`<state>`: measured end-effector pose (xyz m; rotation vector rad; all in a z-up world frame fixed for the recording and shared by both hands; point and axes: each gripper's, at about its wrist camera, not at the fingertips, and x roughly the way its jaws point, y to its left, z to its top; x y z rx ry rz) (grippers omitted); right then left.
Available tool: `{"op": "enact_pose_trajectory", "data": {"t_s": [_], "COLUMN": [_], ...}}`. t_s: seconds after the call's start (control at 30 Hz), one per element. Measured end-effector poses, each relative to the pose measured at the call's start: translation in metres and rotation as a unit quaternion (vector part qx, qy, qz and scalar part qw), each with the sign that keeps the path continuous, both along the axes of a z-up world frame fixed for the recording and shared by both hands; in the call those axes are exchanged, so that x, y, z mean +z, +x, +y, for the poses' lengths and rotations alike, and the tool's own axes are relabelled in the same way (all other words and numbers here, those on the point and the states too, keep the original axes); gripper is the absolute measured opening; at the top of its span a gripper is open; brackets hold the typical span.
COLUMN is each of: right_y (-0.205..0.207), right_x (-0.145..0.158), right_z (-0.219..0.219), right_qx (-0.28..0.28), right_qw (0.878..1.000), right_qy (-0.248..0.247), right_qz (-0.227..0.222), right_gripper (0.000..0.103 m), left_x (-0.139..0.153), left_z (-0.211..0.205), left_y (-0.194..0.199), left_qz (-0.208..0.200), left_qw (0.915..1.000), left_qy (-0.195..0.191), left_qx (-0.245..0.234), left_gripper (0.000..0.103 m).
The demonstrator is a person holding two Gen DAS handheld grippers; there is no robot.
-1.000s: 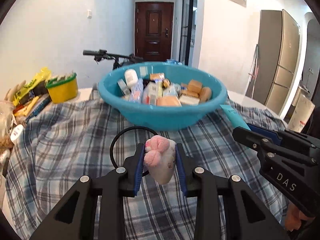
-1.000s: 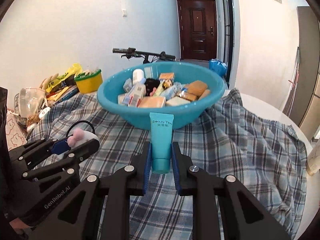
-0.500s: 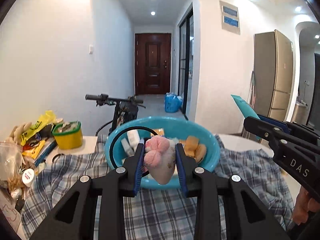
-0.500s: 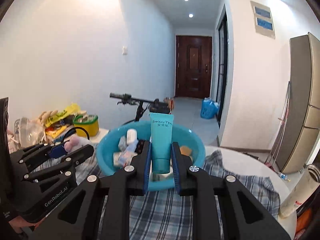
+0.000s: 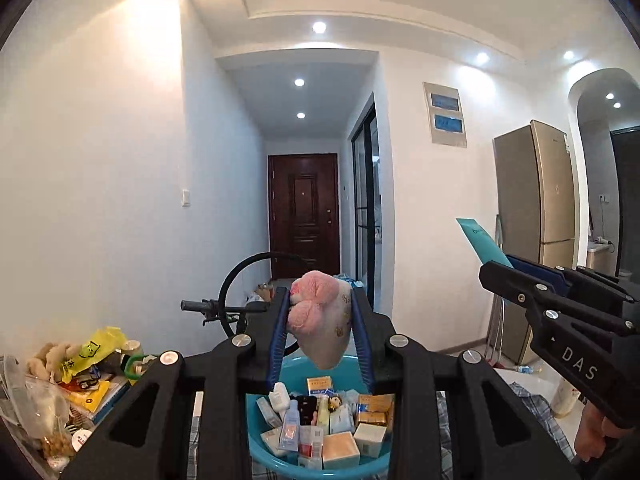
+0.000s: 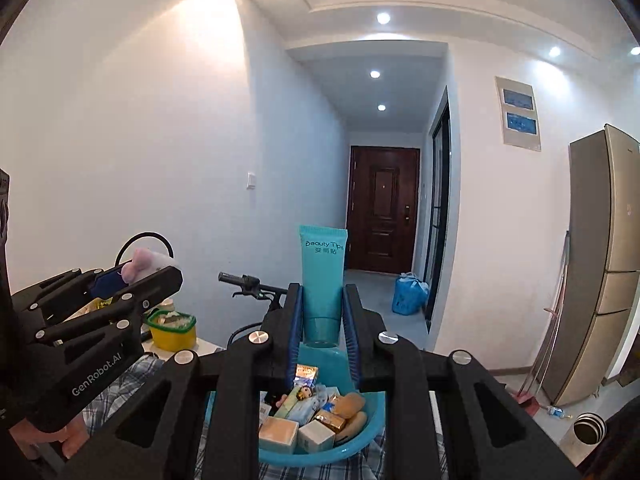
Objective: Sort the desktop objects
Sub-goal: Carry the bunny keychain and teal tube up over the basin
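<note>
Left gripper: jaws closed on a pink and white plush toy, pinched at mid-body between the blue pads, its lower end hanging free; a black loop is seen trailing behind it. Right gripper: jaws closed narrowly on a teal cosmetic tube, held upright by its cap end, the crimped end standing uppermost. Both items are carried above the checked cloth, short of a blue basin already crowded with small boxes and bottles.

Step judged in hand: transport to the basin. To be done well, both grips are to be kept firm until each item is over the rim; the loop is to be watched for snagging on the rim; release is best made low, over a gap, one hand at a time, so that the packed contents are not knocked.

Farther off, not involved: a yellow tub; a bicycle handlebar.
</note>
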<state>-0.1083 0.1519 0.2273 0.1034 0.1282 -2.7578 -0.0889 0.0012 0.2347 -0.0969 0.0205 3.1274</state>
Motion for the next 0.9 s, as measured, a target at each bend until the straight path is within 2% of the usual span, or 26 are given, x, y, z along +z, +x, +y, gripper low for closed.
{"op": "enact_pose_trajectory", "data": {"t_s": [0.1,0.23,0.43,0.9], "right_y": [0.003,0.007,0.007,-0.021], "right_x": [0.007,0.010,0.016,0.026], "right_z": [-0.001,-0.004,-0.007,-0.002], "right_qx": [0.004,0.008,0.015,0.017], "right_qw": [1.000,1.000,0.999,0.997], "right_qy": [-0.006,-0.010,-0.022,-0.064], "right_qz": [0.010,0.015,0.024,0.033], "right_gripper": [0.018,0.018,0.018,0.018], "left_x": [0.006,0.010,0.018,0.033], "left_z": [-0.002,0.001,-0.001,-0.014], "left_y": [0.001,0.003,0.004,-0.021], "left_qz": [0.004,0.011,0.025,0.045], "left_qw": [0.9999,0.9999,0.9995,0.9977], "left_qy": [0.015,0.008,0.017,0.045], "left_qx": [-0.006,-0.004,-0.007,-0.023], "left_gripper": [0.032,0.032,0.032,0.032]}}
